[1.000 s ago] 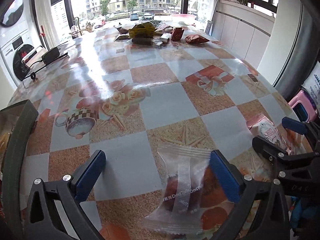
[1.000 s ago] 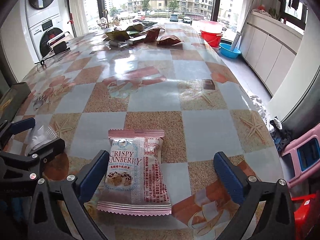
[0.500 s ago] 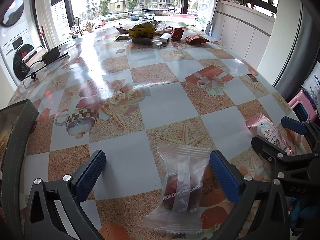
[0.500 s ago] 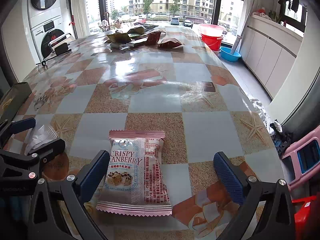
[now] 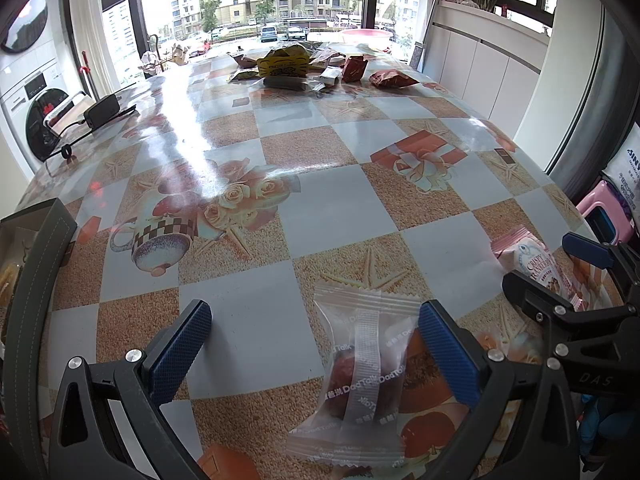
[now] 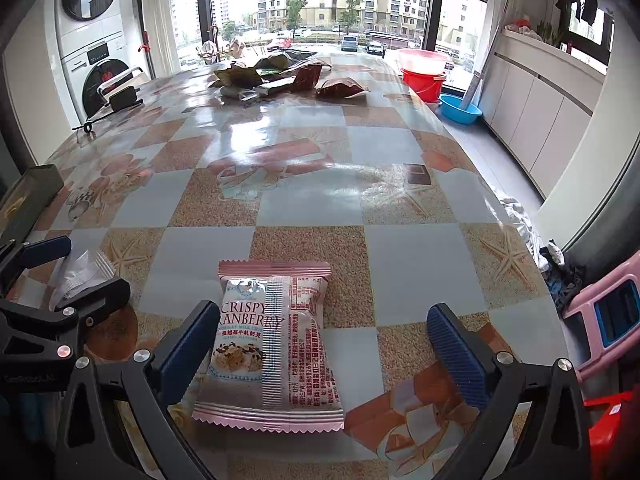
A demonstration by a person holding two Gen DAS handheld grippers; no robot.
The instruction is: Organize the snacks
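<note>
Near the cameras lie two snacks: one clear-wrapped date candy (image 5: 362, 376) and one pink cranberry nougat packet (image 6: 276, 344). Two grippers show, each with two blue-padded fingers. One dark storage box (image 5: 38, 264) stands at the left table edge. At the far end sits one heap of snack packets (image 5: 308, 66), too crowded to count. One black power adapter (image 5: 102, 106), one red bucket (image 6: 424, 82), one blue basin (image 6: 460, 109), one pink stool (image 6: 608, 316)
</note>
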